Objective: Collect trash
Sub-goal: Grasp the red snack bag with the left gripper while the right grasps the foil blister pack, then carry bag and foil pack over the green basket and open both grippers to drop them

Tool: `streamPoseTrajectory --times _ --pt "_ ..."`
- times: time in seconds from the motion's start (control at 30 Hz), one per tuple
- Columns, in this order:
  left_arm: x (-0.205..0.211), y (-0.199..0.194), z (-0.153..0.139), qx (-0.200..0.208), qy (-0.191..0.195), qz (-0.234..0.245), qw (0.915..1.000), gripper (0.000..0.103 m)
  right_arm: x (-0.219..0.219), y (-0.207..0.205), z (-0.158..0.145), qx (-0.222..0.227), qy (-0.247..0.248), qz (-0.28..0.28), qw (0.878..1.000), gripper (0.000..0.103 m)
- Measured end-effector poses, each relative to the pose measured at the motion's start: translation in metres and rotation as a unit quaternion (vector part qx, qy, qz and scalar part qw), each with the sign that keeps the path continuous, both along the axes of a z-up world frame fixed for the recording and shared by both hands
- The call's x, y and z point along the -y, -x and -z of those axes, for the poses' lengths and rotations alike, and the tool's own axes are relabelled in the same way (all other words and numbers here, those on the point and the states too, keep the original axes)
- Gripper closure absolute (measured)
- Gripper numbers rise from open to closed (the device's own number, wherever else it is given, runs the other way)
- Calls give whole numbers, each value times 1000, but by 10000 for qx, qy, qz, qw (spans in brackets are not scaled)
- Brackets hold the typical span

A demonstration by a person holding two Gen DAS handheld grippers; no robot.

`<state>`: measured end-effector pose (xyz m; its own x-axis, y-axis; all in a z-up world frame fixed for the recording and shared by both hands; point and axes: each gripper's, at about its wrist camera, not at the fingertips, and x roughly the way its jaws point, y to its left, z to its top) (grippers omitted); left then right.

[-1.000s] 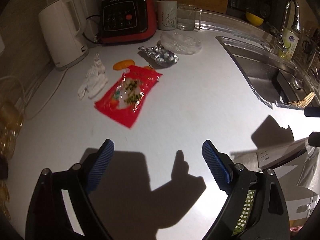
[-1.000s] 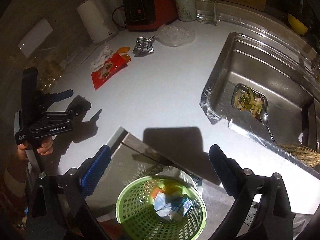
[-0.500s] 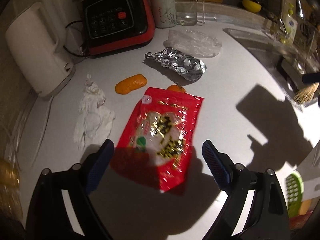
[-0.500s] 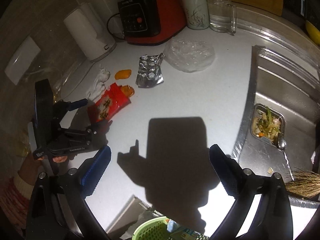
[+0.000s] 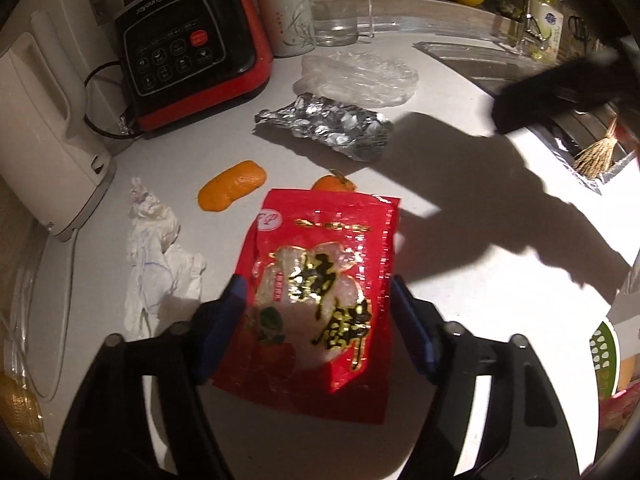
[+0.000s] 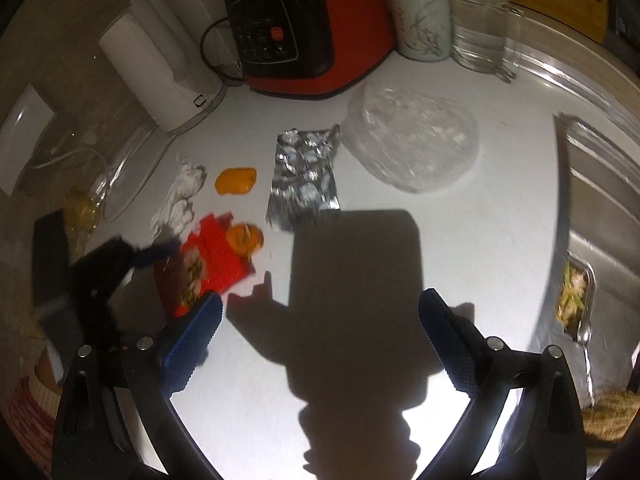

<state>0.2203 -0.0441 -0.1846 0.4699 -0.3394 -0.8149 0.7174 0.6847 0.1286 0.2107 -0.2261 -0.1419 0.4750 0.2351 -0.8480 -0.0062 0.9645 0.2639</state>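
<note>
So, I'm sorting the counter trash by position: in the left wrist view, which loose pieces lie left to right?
Crumpled tissue → orange peel → red snack packet, between the closing jaws of the left gripper.

Bare white countertop (image 6: 500, 240) lies open near and right, up to the steel sink (image 6: 600, 216). Far edge blocked: white kettle (image 6: 160, 68), red-and-black appliance (image 6: 304, 28), patterned ceramic cup (image 6: 420, 16), clear glass mug (image 6: 480, 36).

Snack bag (image 5: 320, 288) between tissue (image 5: 156, 256) and foil wrapper (image 5: 332, 124)
</note>
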Motion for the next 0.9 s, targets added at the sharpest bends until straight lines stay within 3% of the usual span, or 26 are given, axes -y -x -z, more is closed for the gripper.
streamPoseTrajectory --times 0.13,0.33,0.43,0.67,0.8,0.9 --pt "-1 4 0 -109 176 26 9998 56 -5 -27 5 14 158 -53 9999 5" --pt "-5 9 1 -134 321 -24 9994 70 -18 -65 19 -129 262 -121 9995 20" --pt "-8 13 1 -118 371 -66 9992 79 -24 -79 28 -222 278 -58 9993 21" --pt "-18 19 2 -80 567 -267 9980 86 -36 -103 39 -351 250 113 9990 30" --pt "-25 20 0 -153 765 -404 9961 88 -48 -113 38 -328 555 100 9979 48" --pt "-27 24 -2 -149 847 -464 9952 88 -54 -115 36 -269 711 46 9971 52"
